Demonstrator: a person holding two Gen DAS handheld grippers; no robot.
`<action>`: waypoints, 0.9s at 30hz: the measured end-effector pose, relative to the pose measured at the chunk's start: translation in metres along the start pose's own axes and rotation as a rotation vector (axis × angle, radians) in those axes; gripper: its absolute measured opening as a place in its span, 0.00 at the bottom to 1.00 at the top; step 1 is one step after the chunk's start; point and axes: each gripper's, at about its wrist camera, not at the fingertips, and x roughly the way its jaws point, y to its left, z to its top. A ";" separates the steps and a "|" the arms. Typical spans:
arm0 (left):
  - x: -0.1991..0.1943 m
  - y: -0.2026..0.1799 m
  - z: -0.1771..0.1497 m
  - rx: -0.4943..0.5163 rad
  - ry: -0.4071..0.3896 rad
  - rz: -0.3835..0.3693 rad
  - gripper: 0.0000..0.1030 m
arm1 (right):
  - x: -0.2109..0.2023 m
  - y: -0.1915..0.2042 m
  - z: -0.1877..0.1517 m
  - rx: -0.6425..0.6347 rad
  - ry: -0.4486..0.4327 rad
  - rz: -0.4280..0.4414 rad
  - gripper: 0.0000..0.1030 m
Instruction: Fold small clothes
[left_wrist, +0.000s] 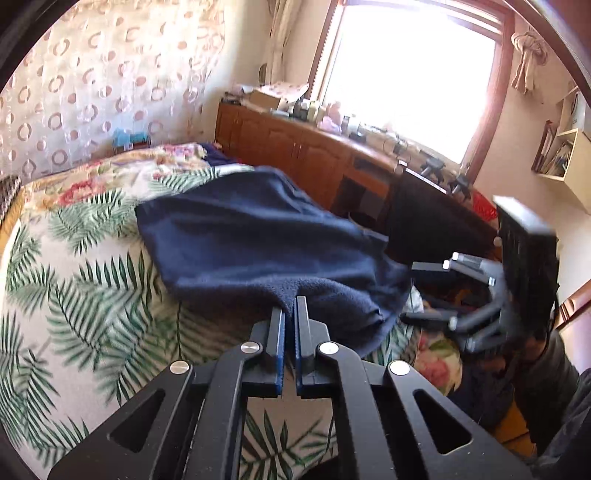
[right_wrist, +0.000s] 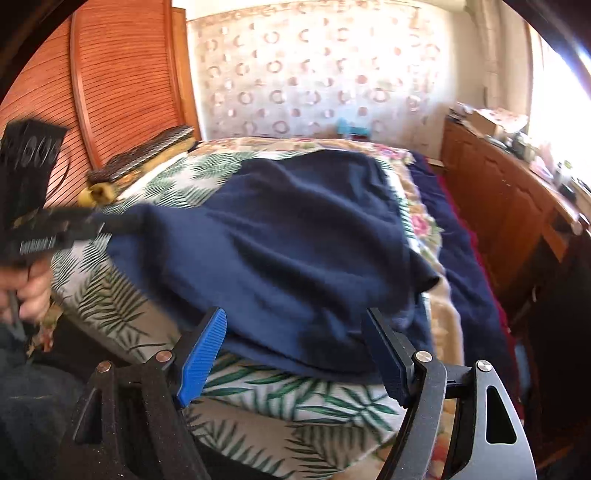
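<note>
Where the bed (right_wrist: 122, 306) is covered by a smooth sheet printed with green fern fronds, a navy garment (right_wrist: 295, 240) of soft, napped fleece lies rumpled across it in broad folds. Its long axis seems to run from the near edge of the bed toward the far patterned wall, though the crumpling makes its outline hard to read. The left hand-held gripper (left_wrist: 290, 308) has its blue-lined fingers pressed together on a fuzzy edge of the cloth, which rises in a small peak there. The right hand-held gripper (right_wrist: 295, 332) stands spread, its ribbed blue pads (right_wrist: 201, 358) on either side of the garment's near hem without pinching it.
</note>
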 end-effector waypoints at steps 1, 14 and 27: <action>0.001 0.000 0.005 0.003 -0.007 0.002 0.05 | 0.001 0.001 0.000 -0.011 0.002 0.010 0.75; 0.000 0.010 0.024 -0.026 -0.054 0.011 0.05 | 0.038 -0.013 0.004 -0.111 0.080 -0.072 0.75; -0.005 0.053 0.057 -0.088 -0.133 0.022 0.05 | 0.040 -0.038 0.054 -0.120 -0.057 -0.119 0.10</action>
